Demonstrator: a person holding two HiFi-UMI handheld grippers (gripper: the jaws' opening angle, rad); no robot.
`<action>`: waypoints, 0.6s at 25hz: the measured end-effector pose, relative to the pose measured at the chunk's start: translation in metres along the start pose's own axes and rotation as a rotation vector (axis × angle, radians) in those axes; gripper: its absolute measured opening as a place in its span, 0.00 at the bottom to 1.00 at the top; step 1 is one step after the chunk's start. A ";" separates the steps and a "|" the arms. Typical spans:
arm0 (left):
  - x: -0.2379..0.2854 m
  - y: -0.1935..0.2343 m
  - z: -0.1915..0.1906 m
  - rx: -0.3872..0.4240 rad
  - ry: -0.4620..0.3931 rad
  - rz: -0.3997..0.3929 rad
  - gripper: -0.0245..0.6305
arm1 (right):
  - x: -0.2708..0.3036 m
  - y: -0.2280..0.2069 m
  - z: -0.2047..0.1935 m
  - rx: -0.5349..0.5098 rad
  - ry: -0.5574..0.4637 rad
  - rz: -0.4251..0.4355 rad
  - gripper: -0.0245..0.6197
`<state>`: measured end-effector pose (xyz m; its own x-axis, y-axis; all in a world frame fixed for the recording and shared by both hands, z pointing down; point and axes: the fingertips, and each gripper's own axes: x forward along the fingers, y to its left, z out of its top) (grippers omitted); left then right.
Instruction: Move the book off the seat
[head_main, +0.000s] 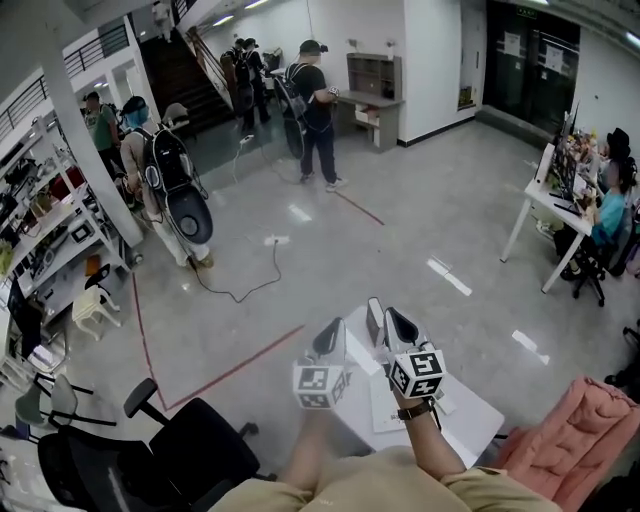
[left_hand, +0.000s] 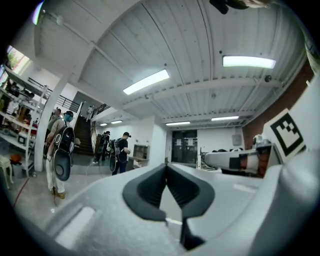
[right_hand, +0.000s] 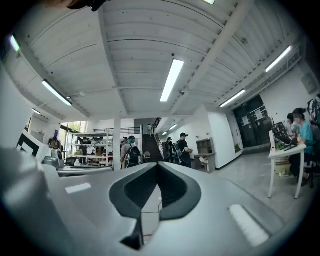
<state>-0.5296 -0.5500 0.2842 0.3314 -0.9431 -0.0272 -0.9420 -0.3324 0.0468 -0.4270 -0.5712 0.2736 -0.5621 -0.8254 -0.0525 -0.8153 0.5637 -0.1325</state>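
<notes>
Book not positively identified; both sets of tongs closed and empty, held up side by side.
Head view only: grey floor with red tape lines. White table sits under the hands and carries a pale flat rectangle; can't tell if that's the book. Pink chair at right, black office chair at left. Gripper views show just ceiling, staircase and people across the hall, so both point level. Pads meet with nothing between on left tongs and right tongs.
</notes>
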 end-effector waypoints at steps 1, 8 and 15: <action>-0.003 -0.001 0.003 0.002 -0.010 -0.002 0.04 | -0.002 0.001 0.002 -0.010 -0.006 -0.002 0.05; 0.003 -0.010 0.020 0.003 -0.028 -0.026 0.04 | -0.006 -0.002 0.019 -0.029 -0.010 -0.010 0.05; 0.027 -0.011 0.033 -0.001 -0.012 -0.060 0.04 | 0.009 -0.016 0.031 -0.029 0.001 -0.015 0.05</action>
<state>-0.5125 -0.5718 0.2499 0.3865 -0.9214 -0.0415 -0.9204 -0.3882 0.0459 -0.4150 -0.5890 0.2449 -0.5500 -0.8337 -0.0496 -0.8273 0.5520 -0.1045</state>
